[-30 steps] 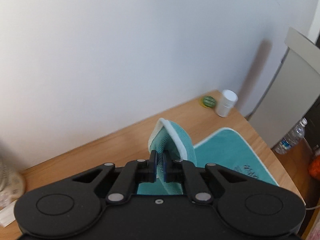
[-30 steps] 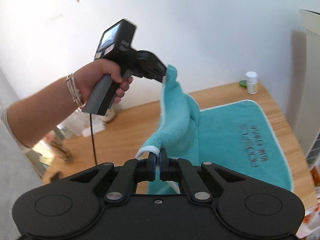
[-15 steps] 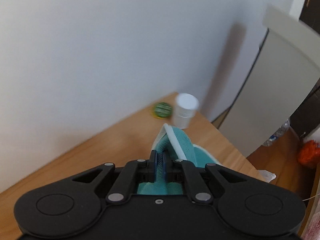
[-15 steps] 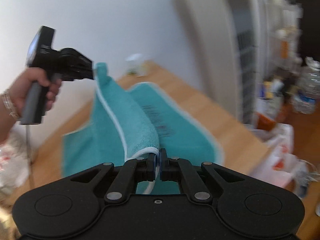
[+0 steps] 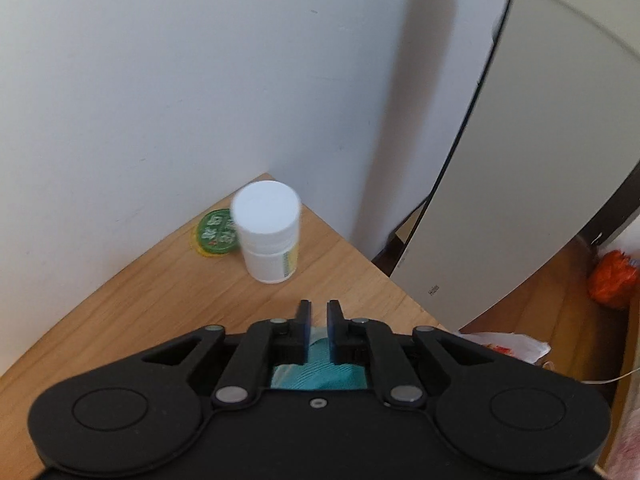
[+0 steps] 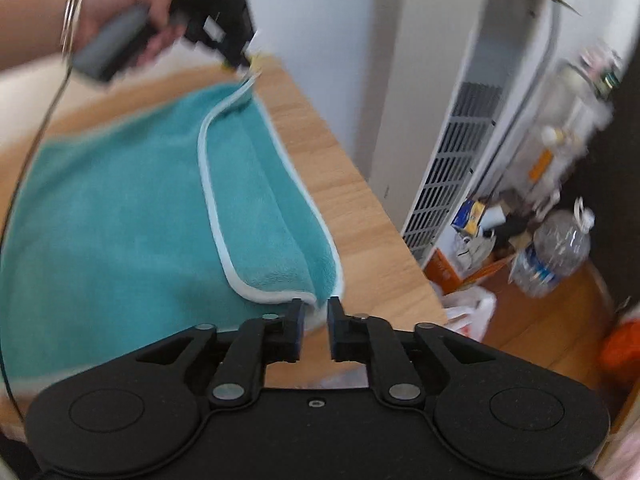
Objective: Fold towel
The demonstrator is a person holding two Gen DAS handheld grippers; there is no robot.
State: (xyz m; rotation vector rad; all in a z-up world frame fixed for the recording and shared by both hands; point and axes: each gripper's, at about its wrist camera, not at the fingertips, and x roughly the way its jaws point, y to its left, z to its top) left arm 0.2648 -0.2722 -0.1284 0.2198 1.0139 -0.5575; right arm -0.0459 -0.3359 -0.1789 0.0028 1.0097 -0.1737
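The teal towel point(image 6: 120, 208) with white trim lies on the wooden table point(image 6: 352, 216), its upper layer folded over towards the right edge. My right gripper point(image 6: 316, 306) is open at the near folded corner, and the white trim lies loose between its fingers. A hand holds my left gripper point(image 6: 240, 60) just above the far corner, blurred in this view. In the left wrist view the left gripper point(image 5: 319, 306) is open, with bare wood showing through the gap and a bit of towel point(image 5: 316, 372) beneath its base.
A white bottle point(image 5: 268, 232) and a green round lid point(image 5: 216, 232) stand in the table's far corner by the wall. A white appliance point(image 6: 452, 168) is right of the table edge. A water jug point(image 6: 556, 248), bags and boxes clutter the floor.
Both grippers carried the lifted towel edge over to the right and down onto the table. Both have gone from shut on the towel to open, letting it go.
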